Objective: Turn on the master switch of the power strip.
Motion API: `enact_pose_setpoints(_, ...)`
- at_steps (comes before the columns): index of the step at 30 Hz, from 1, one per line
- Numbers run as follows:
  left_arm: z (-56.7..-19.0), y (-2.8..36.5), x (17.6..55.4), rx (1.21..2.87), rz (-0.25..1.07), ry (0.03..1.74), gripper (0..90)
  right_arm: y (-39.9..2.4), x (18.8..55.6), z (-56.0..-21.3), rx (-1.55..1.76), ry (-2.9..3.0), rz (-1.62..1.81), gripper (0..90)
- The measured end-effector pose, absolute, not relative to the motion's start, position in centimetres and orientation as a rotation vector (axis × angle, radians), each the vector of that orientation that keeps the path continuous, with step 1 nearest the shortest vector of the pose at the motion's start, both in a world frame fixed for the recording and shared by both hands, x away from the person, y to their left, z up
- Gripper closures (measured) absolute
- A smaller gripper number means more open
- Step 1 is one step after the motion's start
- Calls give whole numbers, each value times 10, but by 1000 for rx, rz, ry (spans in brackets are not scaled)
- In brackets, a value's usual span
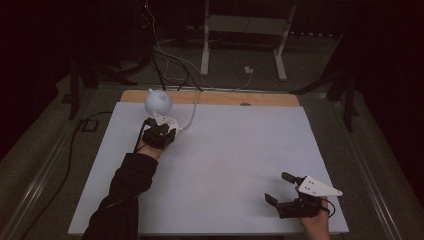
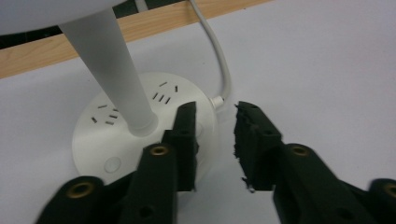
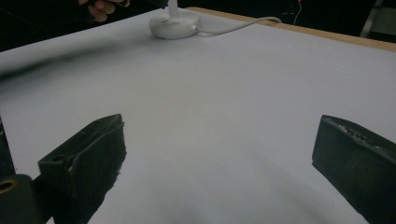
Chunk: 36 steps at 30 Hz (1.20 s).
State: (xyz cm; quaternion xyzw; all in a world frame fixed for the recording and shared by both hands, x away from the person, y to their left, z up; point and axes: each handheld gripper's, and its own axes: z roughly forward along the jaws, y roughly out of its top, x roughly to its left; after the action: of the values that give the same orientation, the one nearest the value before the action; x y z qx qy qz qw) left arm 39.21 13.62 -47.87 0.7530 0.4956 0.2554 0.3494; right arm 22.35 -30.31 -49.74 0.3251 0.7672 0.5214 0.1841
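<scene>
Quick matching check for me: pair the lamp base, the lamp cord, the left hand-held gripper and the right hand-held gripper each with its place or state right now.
Things:
1. lamp base
2. cord
3. left hand-held gripper
4. right hand-held gripper

Places or states:
A. jaws wide, over bare table
B. runs toward the table's far edge
C. round, white, with socket slots
D. jaws narrowed at the base's rim

Pairs: 1-C, 2-B, 3-D, 4-A

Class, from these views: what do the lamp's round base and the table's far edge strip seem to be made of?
Lamp base: likely moulded plastic, white with a smooth satin look; it has neat socket slots and a round button. Table's far edge strip: looks like wood or wood laminate, tan and matte, with faint grain; the pictures don't settle which.
</scene>
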Motion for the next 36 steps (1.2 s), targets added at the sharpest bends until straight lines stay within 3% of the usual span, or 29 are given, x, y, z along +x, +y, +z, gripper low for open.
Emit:
enact_pose_setpoints(12, -486, 135, 403, 1951, 683, 1283, 900, -304, 224, -498, 924, 2165, 1471, 28)
enact_pose_setpoints(36, -511, 125, 412, 2050, 815, 1243, 900, -305, 224, -499, 928, 2170, 1468, 28)
